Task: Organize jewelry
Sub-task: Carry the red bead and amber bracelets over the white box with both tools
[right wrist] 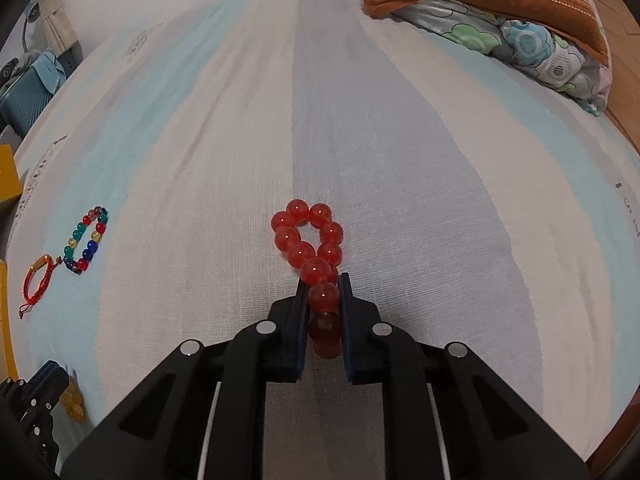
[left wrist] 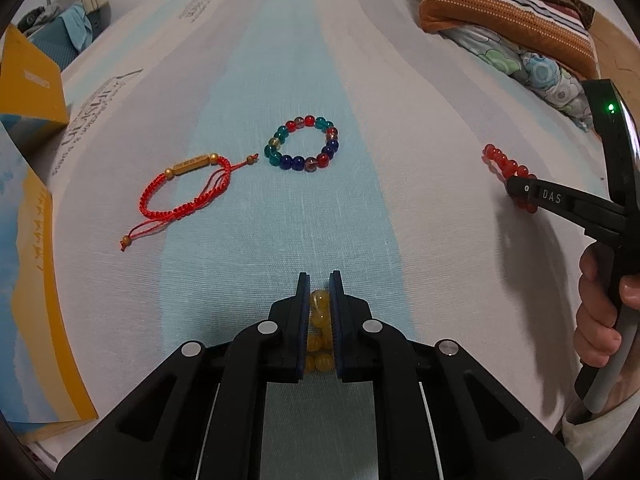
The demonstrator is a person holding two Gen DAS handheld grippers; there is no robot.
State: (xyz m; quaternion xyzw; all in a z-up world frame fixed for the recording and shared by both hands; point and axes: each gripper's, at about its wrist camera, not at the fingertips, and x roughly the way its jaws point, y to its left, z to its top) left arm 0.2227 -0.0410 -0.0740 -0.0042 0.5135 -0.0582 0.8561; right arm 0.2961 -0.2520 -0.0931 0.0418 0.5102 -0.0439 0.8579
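My left gripper (left wrist: 319, 280) is shut on a yellow bead bracelet (left wrist: 319, 302), squeezed flat between its pads on the striped bedsheet. Farther ahead lie a multicoloured bead bracelet (left wrist: 303, 145) and, to its left, a red cord bracelet (left wrist: 188, 188) with gold beads. My right gripper (right wrist: 324, 282) is shut on a red bead bracelet (right wrist: 310, 240); its near beads are pinched between the pads and the far loop rests on the sheet. From the left wrist view, the right gripper (left wrist: 520, 188) sits at the right edge over those red beads (left wrist: 502, 160). The yellow bracelet (right wrist: 74, 406) shows low left in the right wrist view.
Yellow and blue boxes (left wrist: 28, 92) stand along the left side of the bed. Folded pillows and quilts (left wrist: 504, 12) are stacked at the far right corner. A hand (left wrist: 600, 320) holds the right gripper's handle. The striped sheet (right wrist: 400, 160) stretches ahead.
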